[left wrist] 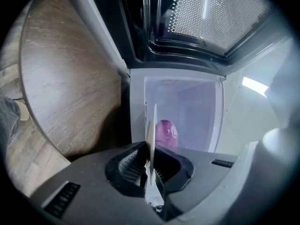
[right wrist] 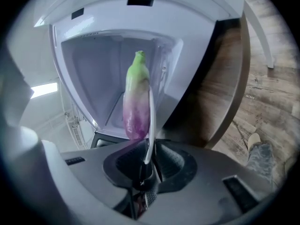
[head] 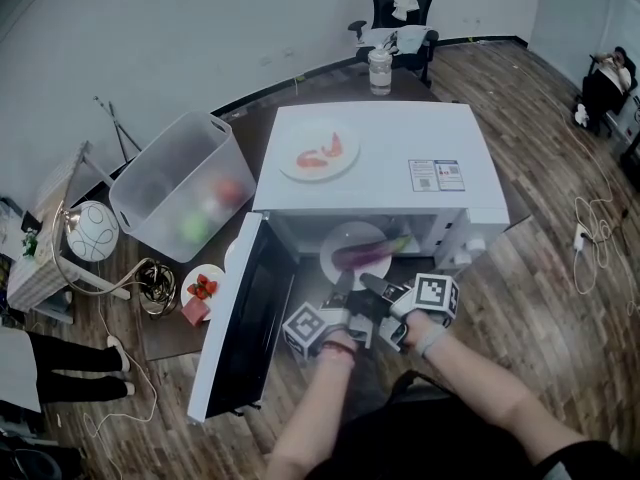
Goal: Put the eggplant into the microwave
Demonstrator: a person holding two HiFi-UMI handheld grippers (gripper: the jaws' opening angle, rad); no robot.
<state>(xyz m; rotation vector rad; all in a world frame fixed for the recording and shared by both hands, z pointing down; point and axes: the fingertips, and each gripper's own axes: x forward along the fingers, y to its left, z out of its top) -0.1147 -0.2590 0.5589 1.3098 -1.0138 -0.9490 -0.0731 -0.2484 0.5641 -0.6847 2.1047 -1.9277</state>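
Observation:
The white microwave [head: 400,158] stands open, its door [head: 245,318] swung out to the left. A purple eggplant with a green end [head: 368,252] lies on a white plate [head: 340,240] at the mouth of the cavity. My left gripper [head: 345,290] is shut on the plate's near rim, and my right gripper [head: 377,286] is shut on the same rim just to its right. In the left gripper view the plate [left wrist: 151,125] runs edge-on between the jaws of the gripper [left wrist: 151,165], eggplant [left wrist: 165,132] behind. In the right gripper view the gripper [right wrist: 145,161] pinches the rim [right wrist: 150,121] beside the eggplant [right wrist: 136,102].
On top of the microwave sits a plate with red food [head: 318,153]. A clear plastic bin [head: 180,183] with fruit stands to the left, a small dish of strawberries [head: 203,286] near it. A jar [head: 380,68] and an office chair [head: 400,8] are behind. Cables lie on the wooden floor.

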